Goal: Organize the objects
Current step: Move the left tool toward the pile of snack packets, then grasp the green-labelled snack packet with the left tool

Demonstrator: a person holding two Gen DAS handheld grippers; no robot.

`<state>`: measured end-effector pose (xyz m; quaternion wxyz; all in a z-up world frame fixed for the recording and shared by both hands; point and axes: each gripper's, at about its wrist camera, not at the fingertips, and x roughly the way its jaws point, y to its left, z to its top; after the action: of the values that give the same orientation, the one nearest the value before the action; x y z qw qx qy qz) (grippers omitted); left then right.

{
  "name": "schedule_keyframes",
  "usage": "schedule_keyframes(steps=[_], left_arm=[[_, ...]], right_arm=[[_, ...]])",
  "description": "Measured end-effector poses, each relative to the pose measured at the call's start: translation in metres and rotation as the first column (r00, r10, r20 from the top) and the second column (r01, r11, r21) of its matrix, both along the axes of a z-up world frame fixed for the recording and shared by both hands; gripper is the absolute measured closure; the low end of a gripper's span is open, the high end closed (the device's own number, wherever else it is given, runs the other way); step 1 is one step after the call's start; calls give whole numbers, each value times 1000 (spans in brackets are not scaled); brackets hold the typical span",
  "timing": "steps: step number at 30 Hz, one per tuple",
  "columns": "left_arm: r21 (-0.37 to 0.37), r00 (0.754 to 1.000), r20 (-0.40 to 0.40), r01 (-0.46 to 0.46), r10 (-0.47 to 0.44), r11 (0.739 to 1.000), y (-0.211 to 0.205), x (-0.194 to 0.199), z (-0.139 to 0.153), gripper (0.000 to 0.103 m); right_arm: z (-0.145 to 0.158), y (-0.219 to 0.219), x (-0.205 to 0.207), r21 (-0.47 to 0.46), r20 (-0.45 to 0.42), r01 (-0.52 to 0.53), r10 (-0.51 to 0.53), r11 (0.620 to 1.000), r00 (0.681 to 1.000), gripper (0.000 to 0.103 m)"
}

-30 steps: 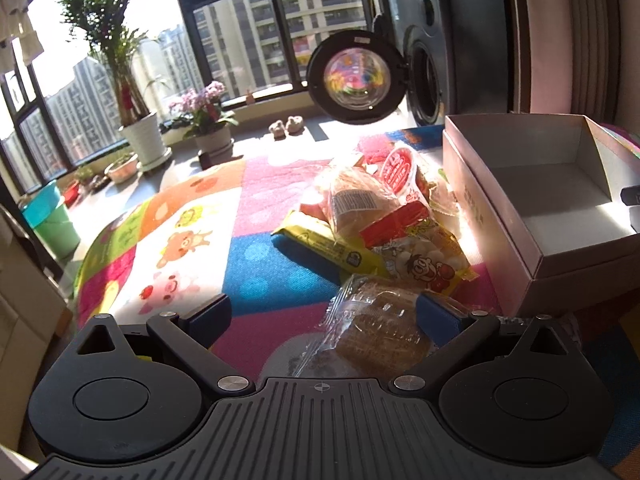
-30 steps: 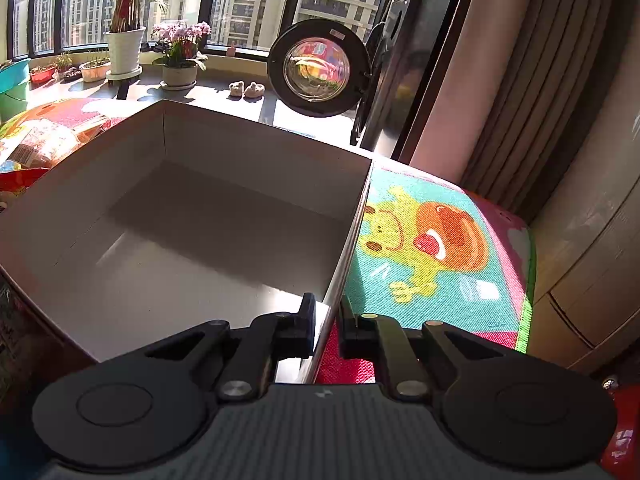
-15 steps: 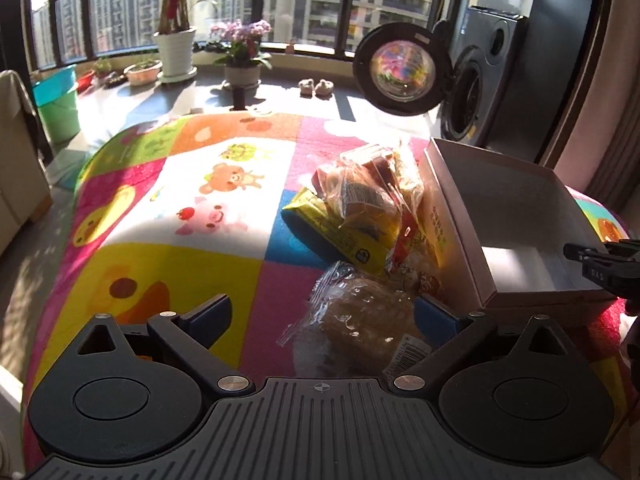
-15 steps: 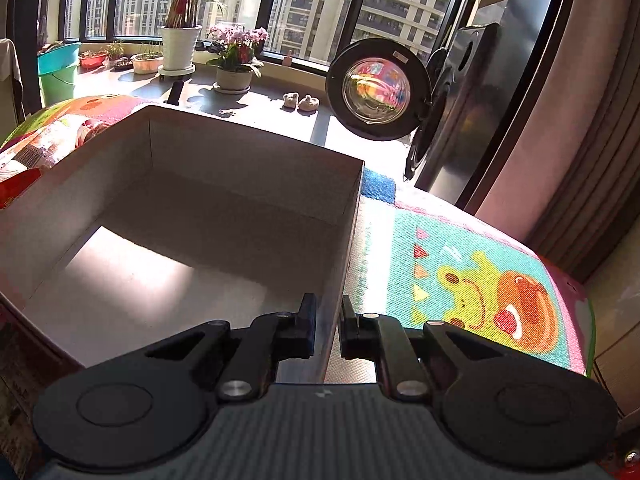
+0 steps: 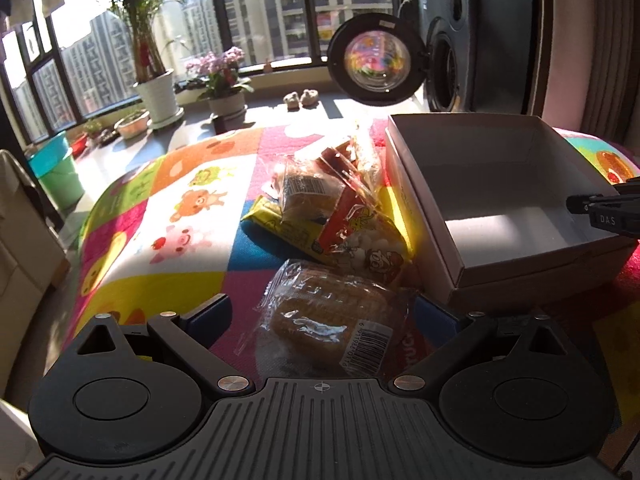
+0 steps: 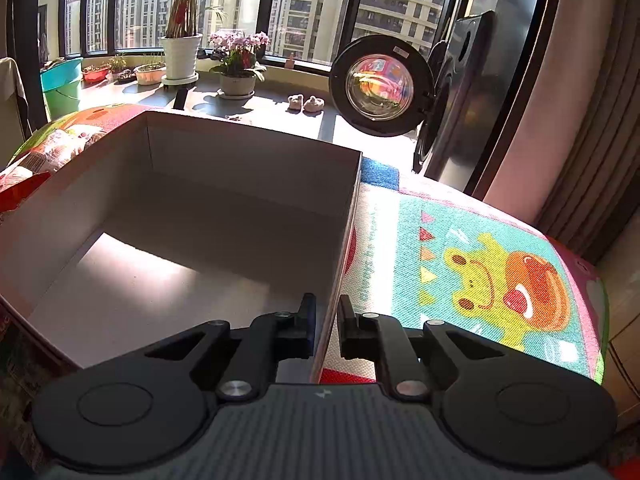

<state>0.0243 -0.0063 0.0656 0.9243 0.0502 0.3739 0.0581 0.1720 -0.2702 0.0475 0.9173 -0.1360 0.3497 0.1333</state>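
Note:
My left gripper (image 5: 320,316) is open, its fingers on either side of a clear-wrapped bread bun (image 5: 328,312) lying on the colourful play mat (image 5: 176,216). Behind the bun is a pile of snack packets (image 5: 336,208): a yellow one, a red one and more wrapped bread. An open, empty cardboard box (image 5: 516,268) stands to the right of the pile. My right gripper (image 6: 325,312) is shut on the box's right wall (image 6: 340,240) near its front corner. The right gripper also shows at the right edge of the left wrist view (image 5: 600,210).
A washing machine with its round door open (image 5: 374,60) stands behind the mat. Potted plants (image 5: 154,88) and a green bucket (image 5: 56,168) line the window sill at the back left. A curtain (image 6: 560,120) hangs to the right. The mat's frog picture (image 6: 500,284) lies right of the box.
The left gripper's view has shifted over the pile, with the bun staying between its open fingers. The right gripper has kept its hold on the box wall while the view tilted.

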Motion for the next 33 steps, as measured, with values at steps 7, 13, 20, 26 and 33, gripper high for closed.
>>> schedule_keyframes(steps=[7,13,20,26,33], left_arm=[[-93,979,-24,198,-201,976,-54,-12,1,2],[-40,972,-85,216,-219,976,-71,10,-37,2],[58,992,-51,114,-111,992,-9,-19,-34,3],[-71,995,-62,69,-74,995,49,-33,-32,8],[-207,999,-49,-26,16,978,52,-29,-32,20]], right_arm=[[-4,-1,5,38,-24,14,-13,999,1000,92],[-3,0,5,32,-29,18,-17,999,999,92],[-3,-4,0,40,-23,29,-28,999,999,92],[-2,-1,-3,32,-17,46,-45,998,999,91],[-2,4,-4,2,-27,71,-71,998,997,91]])
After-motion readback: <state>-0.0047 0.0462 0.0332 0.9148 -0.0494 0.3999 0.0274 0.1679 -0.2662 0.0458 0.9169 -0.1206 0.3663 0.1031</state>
